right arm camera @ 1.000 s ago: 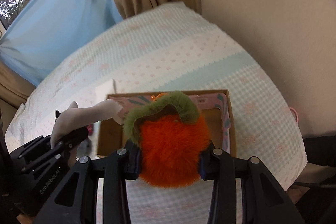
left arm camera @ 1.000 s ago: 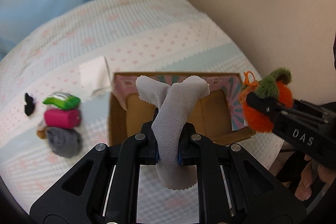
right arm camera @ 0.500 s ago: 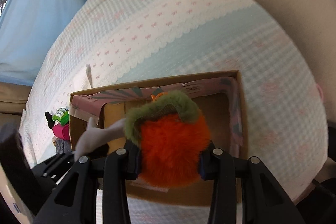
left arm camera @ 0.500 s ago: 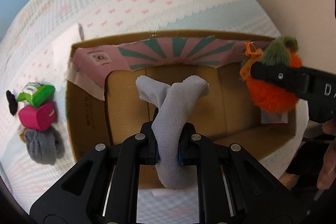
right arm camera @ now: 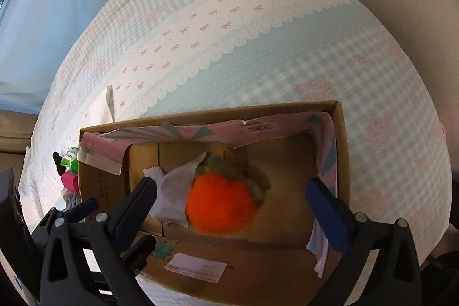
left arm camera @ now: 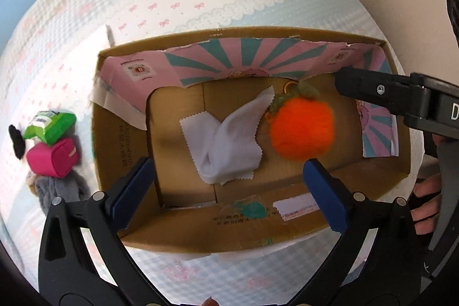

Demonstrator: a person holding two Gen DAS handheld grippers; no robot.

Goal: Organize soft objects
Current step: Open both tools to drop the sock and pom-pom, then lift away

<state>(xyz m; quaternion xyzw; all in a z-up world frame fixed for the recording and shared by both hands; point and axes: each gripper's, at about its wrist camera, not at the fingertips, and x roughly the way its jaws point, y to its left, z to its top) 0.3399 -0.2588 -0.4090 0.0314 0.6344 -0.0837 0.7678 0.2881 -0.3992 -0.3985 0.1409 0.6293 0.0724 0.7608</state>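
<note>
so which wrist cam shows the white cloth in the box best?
Left wrist. The white cloth lies unobstructed on the cardboard box floor, pinked edges clear, beside the orange plush. In the right wrist view the cloth is smaller and partly hidden by the plush and a gripper finger.

The right tongs (right arm camera: 231, 200) hang over an open cardboard box (right arm camera: 342, 151) on a bed (right arm camera: 258, 48) with a checked, bow-printed cover. Their jaws have just been opening and now stand wide, nothing pressed between them. Below, inside the box, lie a fuzzy orange ball (right arm camera: 221, 204) (blurred, with a greenish tuft on top) and a pale cloth (right arm camera: 172, 198) just beside it. The left tongs (right arm camera: 77, 210) show at the lower left. Small green and pink things (right arm camera: 69, 172) sit beside the box's left wall.
</note>
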